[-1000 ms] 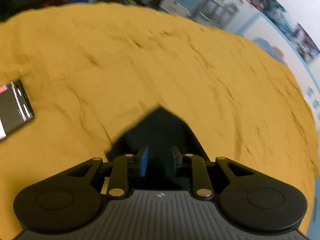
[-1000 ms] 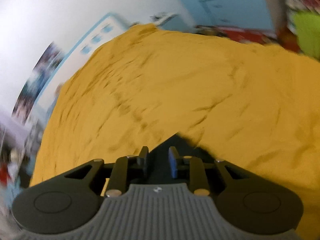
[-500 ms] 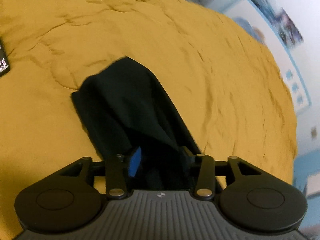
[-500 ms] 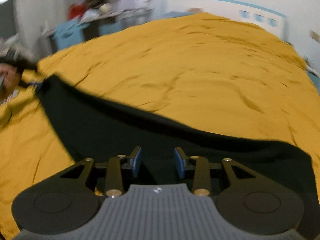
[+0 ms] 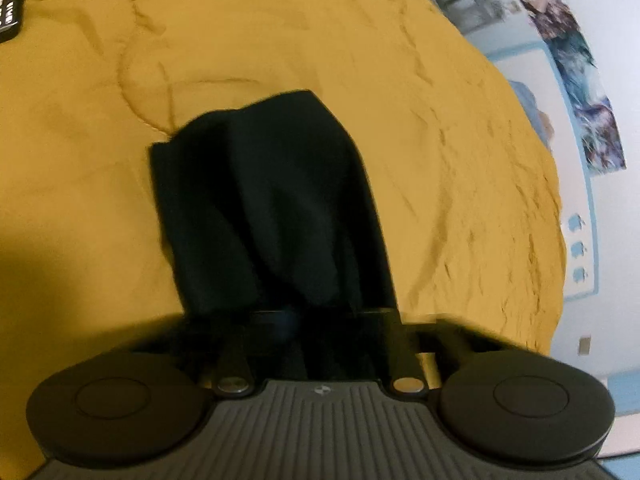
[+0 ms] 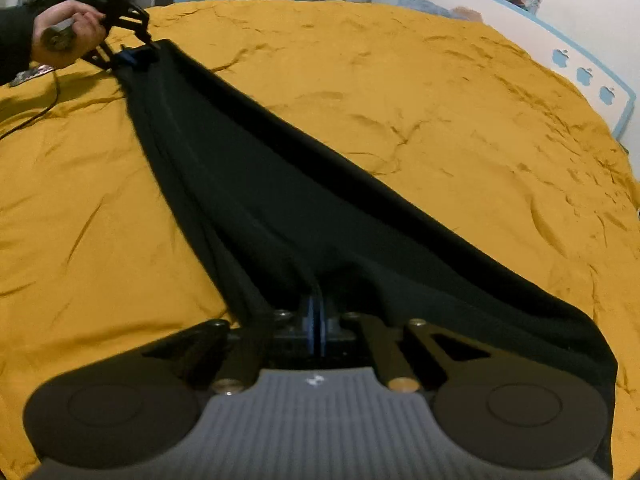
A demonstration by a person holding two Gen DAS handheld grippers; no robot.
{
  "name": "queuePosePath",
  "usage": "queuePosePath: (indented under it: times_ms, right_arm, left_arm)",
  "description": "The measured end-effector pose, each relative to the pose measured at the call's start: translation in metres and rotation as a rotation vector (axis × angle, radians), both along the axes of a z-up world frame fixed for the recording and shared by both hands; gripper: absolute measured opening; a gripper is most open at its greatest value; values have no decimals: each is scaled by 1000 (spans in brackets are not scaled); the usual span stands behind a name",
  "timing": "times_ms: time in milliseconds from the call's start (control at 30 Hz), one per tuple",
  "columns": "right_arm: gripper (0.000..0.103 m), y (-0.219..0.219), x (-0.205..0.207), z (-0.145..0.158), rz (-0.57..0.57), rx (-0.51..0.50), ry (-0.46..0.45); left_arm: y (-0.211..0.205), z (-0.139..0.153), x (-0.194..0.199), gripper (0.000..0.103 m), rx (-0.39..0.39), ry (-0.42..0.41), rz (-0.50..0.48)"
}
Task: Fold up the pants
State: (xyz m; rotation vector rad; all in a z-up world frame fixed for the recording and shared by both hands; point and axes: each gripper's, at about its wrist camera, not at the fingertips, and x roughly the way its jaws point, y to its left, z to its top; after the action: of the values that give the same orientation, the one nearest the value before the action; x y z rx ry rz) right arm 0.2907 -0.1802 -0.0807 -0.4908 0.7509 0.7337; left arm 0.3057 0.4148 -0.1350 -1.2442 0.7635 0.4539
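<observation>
Now both hand-held grippers, left (image 6: 138, 58) and right (image 6: 318, 326), just clamped on pants (image 6: 280, 200) edges; yellow bedspread (image 6: 440, 112) open around.

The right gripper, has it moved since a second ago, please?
Yes. The right gripper swung from facing the white wall to facing along the yellow bedspread toward the left gripper, and has just closed on the black pants.

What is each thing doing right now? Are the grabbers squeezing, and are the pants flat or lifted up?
Black pants: stretched long between the two hand-held grippers, not yet folded.
Right hand-held gripper: shut on the pants' near end.
Left hand-held gripper: shut on the pants' far end, held by a hand.
Yellow bedspread: spread out and wrinkled under the pants.
Phone: lying on the bedspread, screen lit.
</observation>
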Motion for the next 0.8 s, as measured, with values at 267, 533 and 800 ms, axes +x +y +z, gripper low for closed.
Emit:
queuePosePath:
  times_ms: [267,533,800]
  right_arm:
    - [0,-22,-18,28,16,102,29]
    - [0,-6,-31,-4,72,-3,102]
    - [0,-11,-33,2,119,-13,142]
  left_arm:
    - [-9,30,-25,3,151,-72,-60]
    - [11,-5,-47,9,103,-2,-49]
    - [22,27,-42,17,276,22,-1]
